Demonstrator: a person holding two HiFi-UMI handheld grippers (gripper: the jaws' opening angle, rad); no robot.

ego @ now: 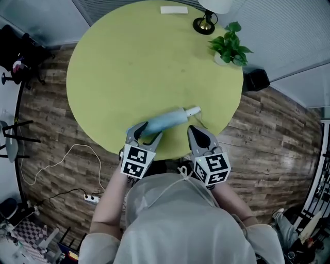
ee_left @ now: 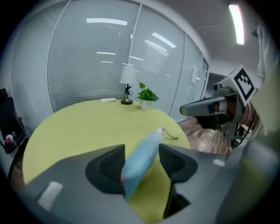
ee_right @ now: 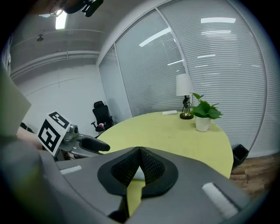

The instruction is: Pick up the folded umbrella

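Observation:
The folded umbrella point(ego: 167, 121), light blue with a white handle end point(ego: 192, 111), lies on the round yellow-green table point(ego: 134, 62) near its front edge. My left gripper point(ego: 146, 133) is at the umbrella's near end, one jaw on each side of it. In the left gripper view the umbrella point(ee_left: 139, 164) runs between the jaws, close against the left pad, with a gap to the right pad, so my left gripper point(ee_left: 142, 151) is open. My right gripper point(ego: 192, 130) hovers just right of the umbrella, near the table edge; its pads point(ee_right: 139, 151) meet, shut on nothing.
At the table's far side stand a lamp point(ego: 205, 23), a potted plant point(ego: 229, 49) and a white card point(ego: 174, 10). A black bin point(ego: 256, 80) sits on the wooden floor to the right; a power strip with cables point(ego: 92, 197) lies left.

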